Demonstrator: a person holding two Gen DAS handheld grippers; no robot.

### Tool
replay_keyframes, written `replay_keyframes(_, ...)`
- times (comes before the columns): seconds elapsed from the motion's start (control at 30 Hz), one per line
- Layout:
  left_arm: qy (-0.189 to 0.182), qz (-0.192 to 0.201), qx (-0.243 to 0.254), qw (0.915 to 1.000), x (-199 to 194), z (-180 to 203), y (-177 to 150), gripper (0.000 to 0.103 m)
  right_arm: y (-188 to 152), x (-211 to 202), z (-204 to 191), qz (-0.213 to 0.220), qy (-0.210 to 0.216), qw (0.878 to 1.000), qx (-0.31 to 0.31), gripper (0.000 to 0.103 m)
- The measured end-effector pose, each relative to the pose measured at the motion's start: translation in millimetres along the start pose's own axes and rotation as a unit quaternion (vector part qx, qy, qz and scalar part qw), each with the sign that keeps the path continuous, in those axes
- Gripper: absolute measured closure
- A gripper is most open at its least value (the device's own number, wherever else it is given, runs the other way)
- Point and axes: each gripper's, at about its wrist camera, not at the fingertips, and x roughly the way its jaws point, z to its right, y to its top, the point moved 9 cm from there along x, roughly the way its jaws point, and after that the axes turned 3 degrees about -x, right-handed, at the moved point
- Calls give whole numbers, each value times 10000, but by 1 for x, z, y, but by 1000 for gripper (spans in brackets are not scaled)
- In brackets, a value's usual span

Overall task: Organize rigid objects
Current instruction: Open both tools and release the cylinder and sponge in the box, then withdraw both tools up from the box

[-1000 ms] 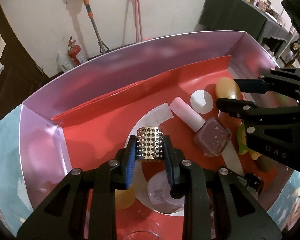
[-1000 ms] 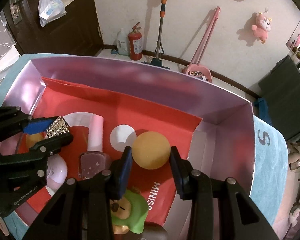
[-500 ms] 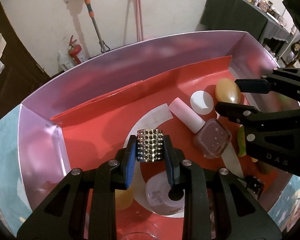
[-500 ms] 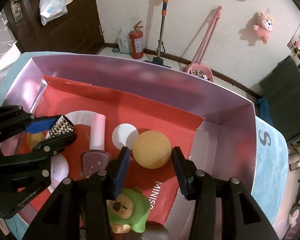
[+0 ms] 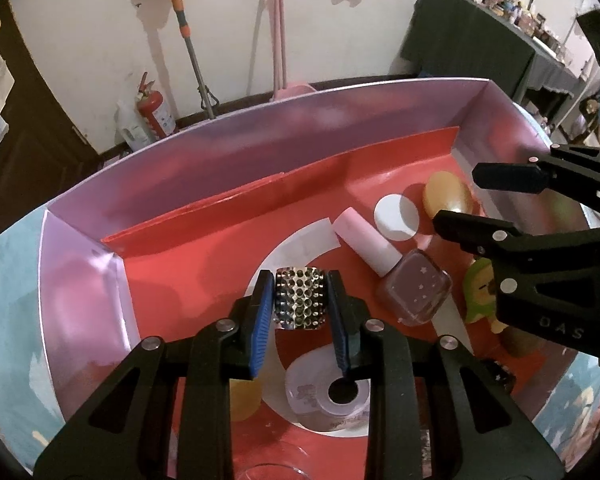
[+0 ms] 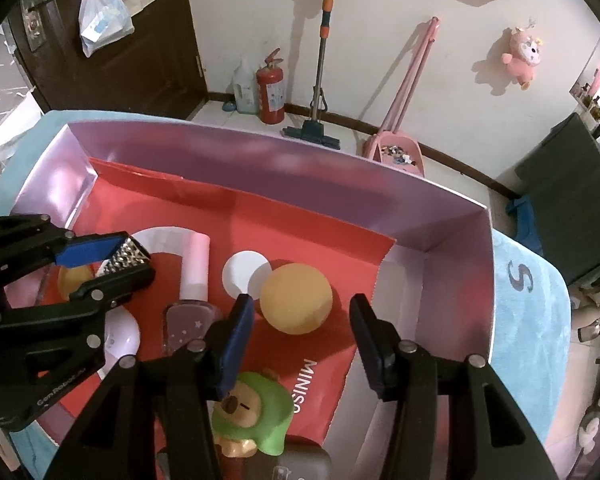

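Observation:
My left gripper (image 5: 300,300) is shut on a silver studded cube (image 5: 300,300) above the red liner of the pink box (image 5: 260,168). It shows in the right wrist view too (image 6: 126,256). My right gripper (image 6: 302,328) is open and empty, just behind a yellow ball (image 6: 296,298) that lies free on the liner; the ball also shows in the left wrist view (image 5: 446,198). A pink-capped nail polish bottle (image 5: 388,268) lies between the two grippers.
A green bear toy (image 6: 252,412) lies under the right gripper. A white tape roll (image 5: 328,398) and a yellow object (image 5: 244,398) lie under the left gripper. The box walls (image 6: 452,264) close in the right side. A blue cloth (image 6: 532,320) surrounds the box.
The right gripper has opened wider and drawn back from the yellow ball, which stays on the liner. The left gripper still holds the studded cube, shifted slightly.

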Motion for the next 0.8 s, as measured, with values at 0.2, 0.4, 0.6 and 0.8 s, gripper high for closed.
replay_keyframes(0.2,-3,120,-30,9999,-11,-1,-1,78,4,-9,3,105,7,9999,14,49)
replay_keyframes(0.4,93,269,-56,9996,-27,-1,-1,78,3,-23,5,230,-1,9997,29,49)
replay_keyframes(0.6,38,537,-83,9985,-52,3,-5,77,-2,-46,7,451,-10,9989,82,49)
replay_keyframes(0.8,-61,1114,-123,9937,-90,10,-17,35,-12,-83,6,832,2,9963,232,43)
